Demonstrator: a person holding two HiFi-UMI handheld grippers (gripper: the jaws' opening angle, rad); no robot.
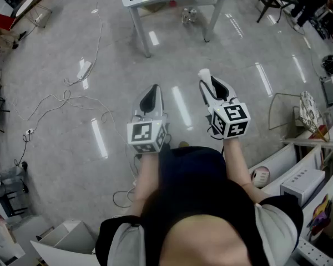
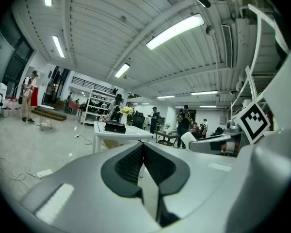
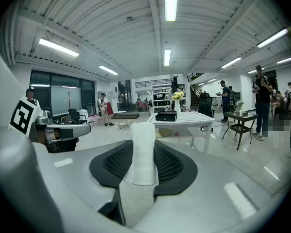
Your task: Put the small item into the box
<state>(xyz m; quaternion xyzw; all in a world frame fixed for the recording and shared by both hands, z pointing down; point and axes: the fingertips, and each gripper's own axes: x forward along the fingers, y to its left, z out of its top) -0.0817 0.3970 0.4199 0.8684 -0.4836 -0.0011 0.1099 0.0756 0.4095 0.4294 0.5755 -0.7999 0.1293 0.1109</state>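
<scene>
White, seemingly soft and light, the small item [image 3: 144, 149] is pinched by its lower half in the right tool [image 1: 211, 86]; left tool [image 2: 143, 154] pressed together, empty.

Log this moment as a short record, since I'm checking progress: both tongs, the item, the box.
left tongs: shut, empty
right tongs: shut on white item
item pose: upright between the pads, top sticking out past them
box: black, on white table, ahead of both tongs
item in box: not yet
</scene>
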